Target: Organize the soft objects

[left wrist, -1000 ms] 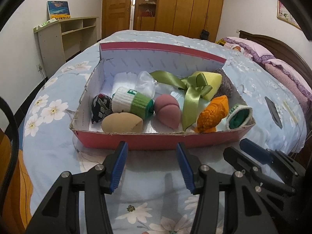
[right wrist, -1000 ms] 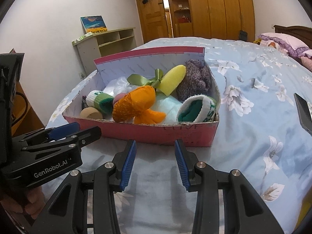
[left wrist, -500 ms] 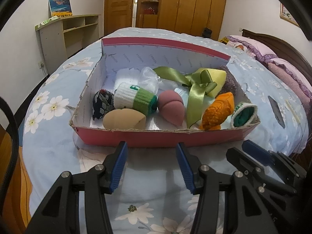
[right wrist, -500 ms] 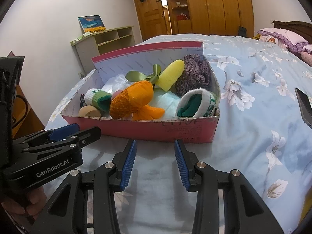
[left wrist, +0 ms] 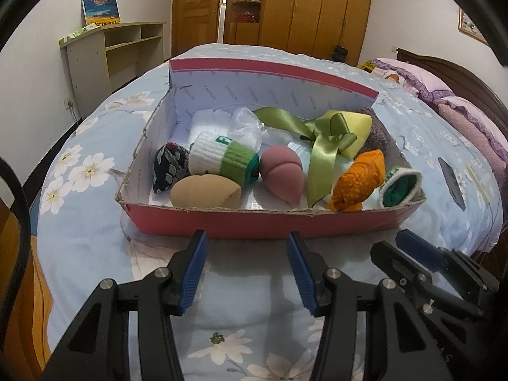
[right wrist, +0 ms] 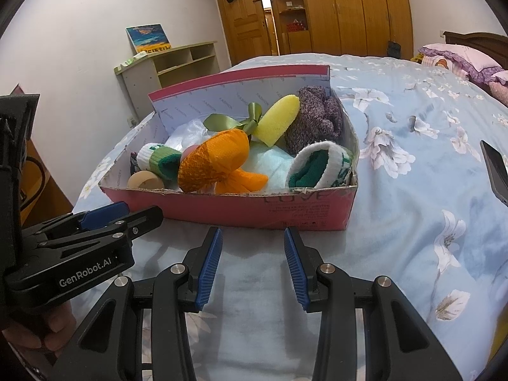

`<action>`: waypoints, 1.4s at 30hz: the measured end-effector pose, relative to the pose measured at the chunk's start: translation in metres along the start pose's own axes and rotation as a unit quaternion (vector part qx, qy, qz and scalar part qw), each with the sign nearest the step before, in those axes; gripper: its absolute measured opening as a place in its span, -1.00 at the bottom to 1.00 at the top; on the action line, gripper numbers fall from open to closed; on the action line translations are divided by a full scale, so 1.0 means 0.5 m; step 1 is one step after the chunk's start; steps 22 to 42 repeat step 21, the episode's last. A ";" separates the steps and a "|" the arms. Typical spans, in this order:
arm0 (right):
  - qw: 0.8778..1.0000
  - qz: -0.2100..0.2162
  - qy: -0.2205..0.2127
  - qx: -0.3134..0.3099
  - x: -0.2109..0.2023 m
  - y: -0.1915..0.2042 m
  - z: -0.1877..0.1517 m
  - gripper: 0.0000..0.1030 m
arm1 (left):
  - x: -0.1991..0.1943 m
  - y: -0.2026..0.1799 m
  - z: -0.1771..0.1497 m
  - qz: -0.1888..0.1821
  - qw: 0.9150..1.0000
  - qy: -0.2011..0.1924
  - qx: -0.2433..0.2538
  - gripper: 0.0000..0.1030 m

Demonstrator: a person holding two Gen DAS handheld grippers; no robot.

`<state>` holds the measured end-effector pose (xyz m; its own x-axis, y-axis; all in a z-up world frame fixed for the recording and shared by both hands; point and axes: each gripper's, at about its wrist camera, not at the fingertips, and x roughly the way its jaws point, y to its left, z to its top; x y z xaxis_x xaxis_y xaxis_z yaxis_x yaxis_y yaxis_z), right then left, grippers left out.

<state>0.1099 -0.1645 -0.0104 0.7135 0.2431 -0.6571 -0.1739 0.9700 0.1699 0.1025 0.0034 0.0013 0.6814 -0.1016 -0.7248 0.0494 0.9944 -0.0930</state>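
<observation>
Two claws, both yours, hang over the bed (left wrist: 95,247) just near of the pink box (left wrist: 254,222). Left claw (left wrist: 247,270) is part open, nothing between its blue pads. Right claw (right wrist: 252,265) likewise part open and holding nothing. In the left view the right claw shows at lower right; in the right view the left claw shows at lower left, with your hand (right wrist: 47,333) under it.

Soft things all sit inside the box: tan sponge (left wrist: 204,190) near left, dark patterned pouch (left wrist: 168,166) beside it at the left wall, white and green sock roll (left wrist: 222,158) behind the sponge, pink sponge (left wrist: 281,173) mid, green ribbon (left wrist: 327,146) across the yellow sponge (left wrist: 358,130), orange knit toy (left wrist: 357,179) right, green sock roll (left wrist: 401,187) in the near right corner, purple knit bundle (right wrist: 317,120) in the far right corner.
</observation>
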 end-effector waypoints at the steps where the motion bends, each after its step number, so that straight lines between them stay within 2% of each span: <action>1: 1.000 0.000 0.000 0.000 0.000 0.000 -0.001 -0.19 | 0.000 0.000 0.000 0.000 1.000 0.000 0.000 0.05; 42: 1.000 -0.001 0.001 0.002 -0.011 0.000 -0.006 -0.19 | -0.006 -0.003 -0.009 -0.003 1.000 0.009 -0.001 0.05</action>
